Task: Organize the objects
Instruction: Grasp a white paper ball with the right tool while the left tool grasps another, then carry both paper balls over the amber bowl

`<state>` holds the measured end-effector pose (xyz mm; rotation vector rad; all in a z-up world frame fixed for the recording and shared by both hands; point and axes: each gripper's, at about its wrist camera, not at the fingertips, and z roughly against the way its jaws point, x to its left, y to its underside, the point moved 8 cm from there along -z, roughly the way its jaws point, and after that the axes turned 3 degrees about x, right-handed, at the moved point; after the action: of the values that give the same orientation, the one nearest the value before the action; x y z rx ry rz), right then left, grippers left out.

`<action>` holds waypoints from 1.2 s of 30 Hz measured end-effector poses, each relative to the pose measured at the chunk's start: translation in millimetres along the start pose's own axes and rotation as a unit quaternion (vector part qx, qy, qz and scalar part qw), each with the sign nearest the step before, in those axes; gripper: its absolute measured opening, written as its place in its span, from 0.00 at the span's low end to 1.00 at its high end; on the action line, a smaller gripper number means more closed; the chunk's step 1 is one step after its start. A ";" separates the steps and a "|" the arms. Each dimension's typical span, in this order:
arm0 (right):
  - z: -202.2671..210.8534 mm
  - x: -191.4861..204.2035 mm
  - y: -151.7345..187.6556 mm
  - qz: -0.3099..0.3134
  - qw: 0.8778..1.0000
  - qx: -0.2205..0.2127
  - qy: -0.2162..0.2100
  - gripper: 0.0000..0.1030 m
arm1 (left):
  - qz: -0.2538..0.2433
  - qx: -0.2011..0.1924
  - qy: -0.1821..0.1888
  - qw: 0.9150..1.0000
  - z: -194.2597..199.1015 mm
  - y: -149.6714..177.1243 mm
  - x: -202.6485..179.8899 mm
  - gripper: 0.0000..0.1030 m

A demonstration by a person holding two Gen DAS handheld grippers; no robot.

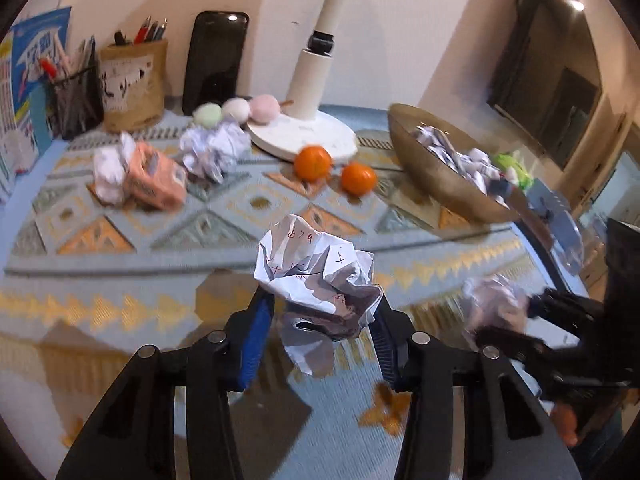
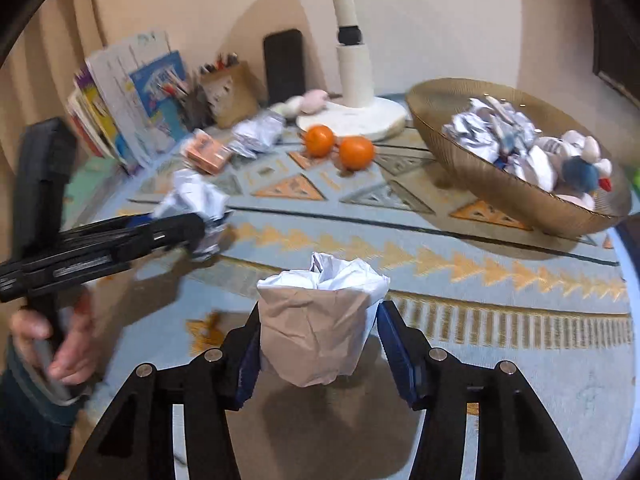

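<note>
1. Left wrist view: blue-padded fingers of the left gripper pinch a crumpled paper ball with red scribbles, lifted off the patterned cloth so it can be carried.
2. At 2 o'clock sits the gold bowl, already holding paper wads, so it is likely the drop-off.
3. At 10 o'clock, another paper wad and a pink box wait beside two oranges.
4. Right wrist view: the right gripper, half closed, clamps a white paper ball.
5. At 1 o'clock the bowl's rim is near; the blurred left gripper appears at 9 o'clock.
</note>
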<state>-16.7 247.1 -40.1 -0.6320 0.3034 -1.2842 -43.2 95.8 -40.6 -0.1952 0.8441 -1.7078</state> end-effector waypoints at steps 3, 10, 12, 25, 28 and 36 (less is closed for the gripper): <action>-11.0 -3.8 9.6 -0.016 1.000 0.018 0.000 0.59 | 0.001 -0.015 0.012 1.000 -2.8 5.6 -3.8 0.43; 0.8 -11.1 16.0 -0.030 0.999 0.000 0.031 0.84 | -0.045 -0.019 -0.006 0.999 -6.4 10.7 -16.2 0.45; 1.0 -11.3 15.0 -0.047 0.999 0.000 0.017 0.84 | -0.049 -0.027 -0.006 0.998 -3.8 11.0 -17.4 0.46; 0.3 -8.7 10.8 -0.073 0.997 -0.017 0.019 0.47 | -0.042 -0.032 -0.001 0.999 -2.0 10.6 -14.4 0.47; 12.3 -18.0 7.0 -0.090 0.995 -0.035 0.015 0.46 | -0.043 -0.034 -0.012 0.998 -0.6 10.2 -15.7 0.46; 108.9 -95.4 -64.2 -0.134 0.978 -0.146 0.067 0.46 | -0.111 -0.089 0.043 0.989 26.4 -69.6 -102.7 0.46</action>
<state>-34.5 357.6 71.9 -0.8589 0.5384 -1.5591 -50.0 182.2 52.0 -0.3498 1.0718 -1.8581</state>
